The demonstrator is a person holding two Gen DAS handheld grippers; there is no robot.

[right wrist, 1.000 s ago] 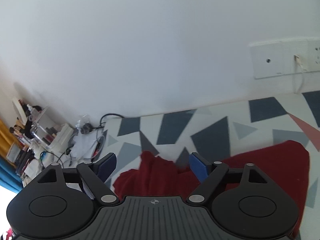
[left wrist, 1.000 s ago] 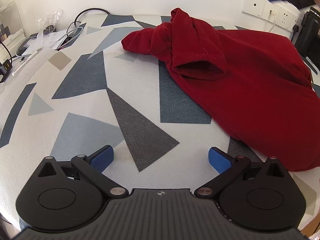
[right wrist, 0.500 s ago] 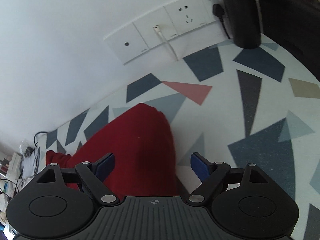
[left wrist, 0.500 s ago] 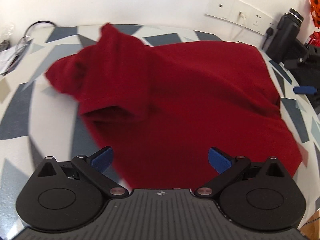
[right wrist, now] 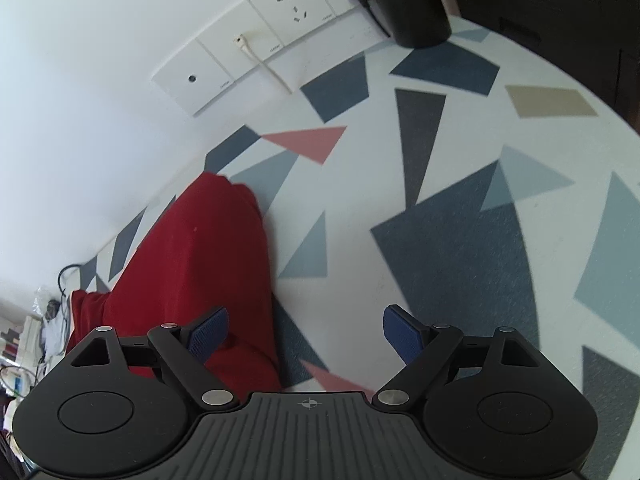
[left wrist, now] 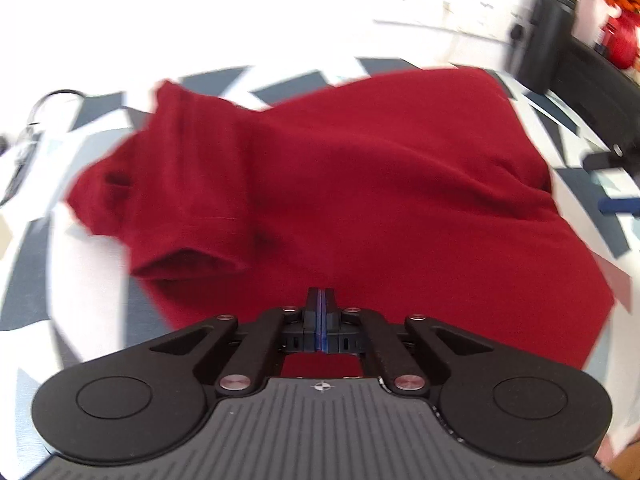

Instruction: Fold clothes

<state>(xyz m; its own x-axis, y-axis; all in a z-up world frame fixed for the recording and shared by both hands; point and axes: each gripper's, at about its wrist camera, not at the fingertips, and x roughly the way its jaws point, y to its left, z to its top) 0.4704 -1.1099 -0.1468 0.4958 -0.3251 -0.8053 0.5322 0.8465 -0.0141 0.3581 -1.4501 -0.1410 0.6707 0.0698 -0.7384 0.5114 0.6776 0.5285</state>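
Note:
A dark red shirt (left wrist: 380, 184) lies spread on the patterned tablecloth (left wrist: 80, 280), with one short sleeve (left wrist: 180, 208) folded over at the left. My left gripper (left wrist: 320, 300) hangs over the shirt's near part, its blue pads pressed flat together; whether cloth is pinched at the tips is hidden. In the right wrist view the shirt (right wrist: 192, 264) fills the lower left. My right gripper (right wrist: 306, 334) stands open at the shirt's right edge: its left pad (right wrist: 208, 332) is over the red cloth, and its right pad is over bare tablecloth (right wrist: 440, 240).
Wall sockets (right wrist: 260, 48) with a white cable run along the back wall. A black bottle (left wrist: 548, 28) and a black box (left wrist: 600, 92) stand at the table's far right. Cables and clutter (left wrist: 36, 120) lie at the far left.
My left gripper slid right from bare cloth onto the shirt, and its jaws went from wide open to shut. My right gripper swung down from facing the wall to the shirt's right edge.

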